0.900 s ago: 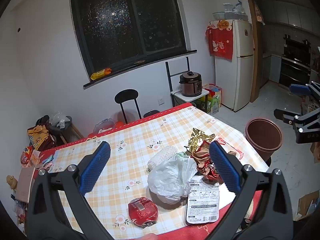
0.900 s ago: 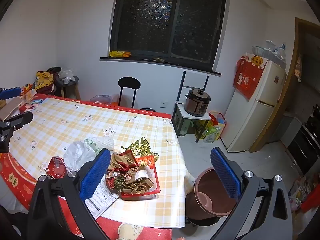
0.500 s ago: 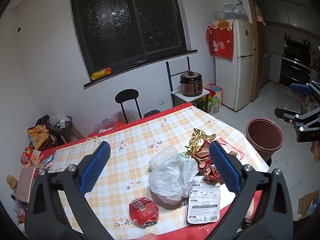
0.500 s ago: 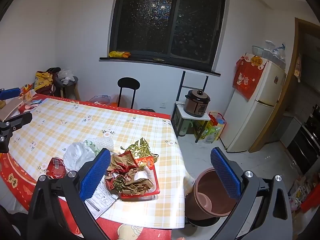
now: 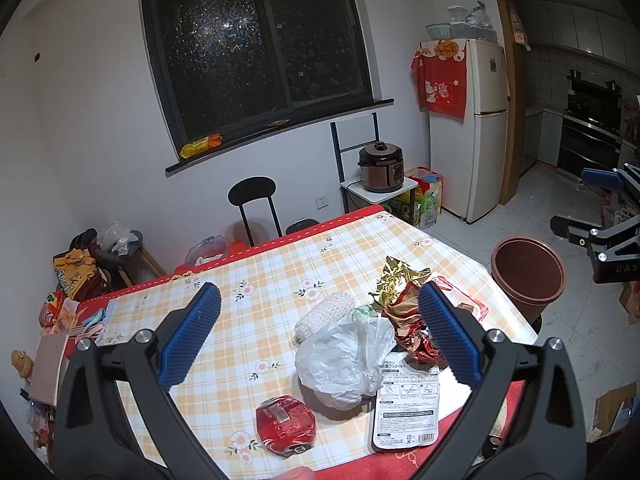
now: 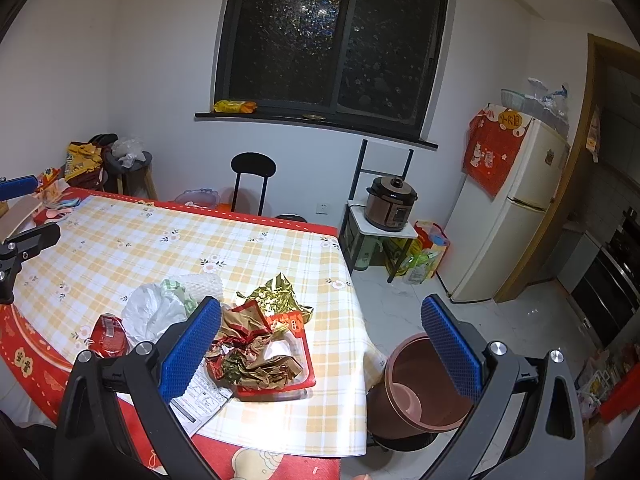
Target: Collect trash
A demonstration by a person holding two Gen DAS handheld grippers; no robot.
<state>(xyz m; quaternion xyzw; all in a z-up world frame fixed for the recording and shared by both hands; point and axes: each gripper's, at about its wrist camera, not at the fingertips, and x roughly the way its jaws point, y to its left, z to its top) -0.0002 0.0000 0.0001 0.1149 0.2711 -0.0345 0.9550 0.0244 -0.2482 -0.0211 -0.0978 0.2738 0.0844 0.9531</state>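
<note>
Trash lies on the checked table point(image 5: 280, 268): a crushed red can point(image 5: 286, 424), a white plastic bag point(image 5: 344, 360), a white foam net point(image 5: 324, 314), a printed package card point(image 5: 408, 408) and crumpled red and gold wrappers point(image 5: 408, 312). A brown bin point(image 5: 528, 272) stands on the floor off the table's right corner. My left gripper point(image 5: 318, 332) is open and empty above the near table edge. My right gripper point(image 6: 320, 344) is open and empty, hovering over the wrappers point(image 6: 256, 344) and the bin point(image 6: 424, 388).
A black chair point(image 5: 254, 204) stands behind the table. A pressure cooker point(image 5: 380, 166) sits on a small white stand by the fridge point(image 5: 476, 120). Bags and clutter are piled at the left point(image 5: 80, 276). The floor to the right is white tile.
Both grippers stay open and almost still; the views shift only very slightly.
</note>
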